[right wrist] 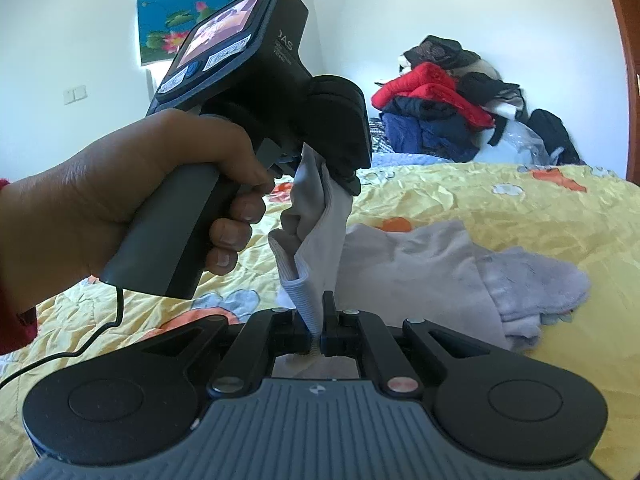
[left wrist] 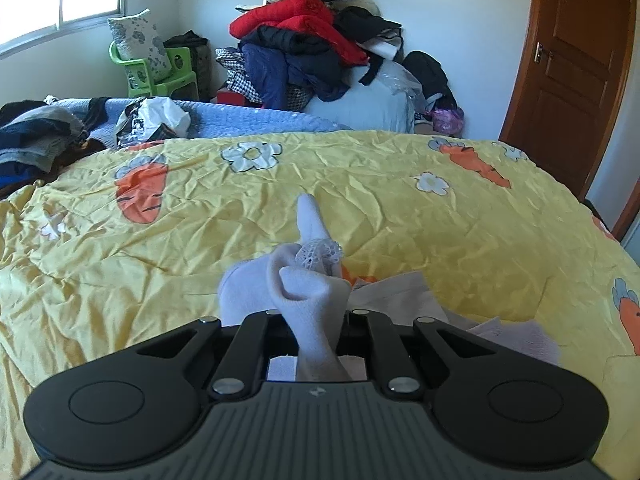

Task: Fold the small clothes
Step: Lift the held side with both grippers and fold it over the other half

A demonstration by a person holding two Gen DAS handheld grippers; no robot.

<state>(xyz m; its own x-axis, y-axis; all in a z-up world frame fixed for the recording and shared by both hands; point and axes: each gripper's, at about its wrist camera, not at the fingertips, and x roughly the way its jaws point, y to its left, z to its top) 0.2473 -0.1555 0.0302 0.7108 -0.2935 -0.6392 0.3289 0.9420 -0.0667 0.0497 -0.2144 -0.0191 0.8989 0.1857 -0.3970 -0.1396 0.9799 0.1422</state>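
Note:
A white sock (left wrist: 308,292) with a lace trim hangs between both grippers above the yellow bedspread (left wrist: 280,192). My left gripper (left wrist: 316,332) is shut on one end of it. In the right wrist view the same sock (right wrist: 316,240) stretches from the left gripper (right wrist: 320,160) above, held in a hand, down to my right gripper (right wrist: 316,332), which is shut on its ribbed cuff. More small pale clothes (right wrist: 460,272) lie on the bedspread just to the right, also seen in the left wrist view (left wrist: 480,320).
A heap of red and dark clothes (left wrist: 312,40) sits on a bundle beyond the bed. Dark folded clothes (left wrist: 36,136) and a plastic bag (left wrist: 152,120) lie at the far left. A brown door (left wrist: 576,60) stands at the right. A green chair (left wrist: 156,68) is by the window.

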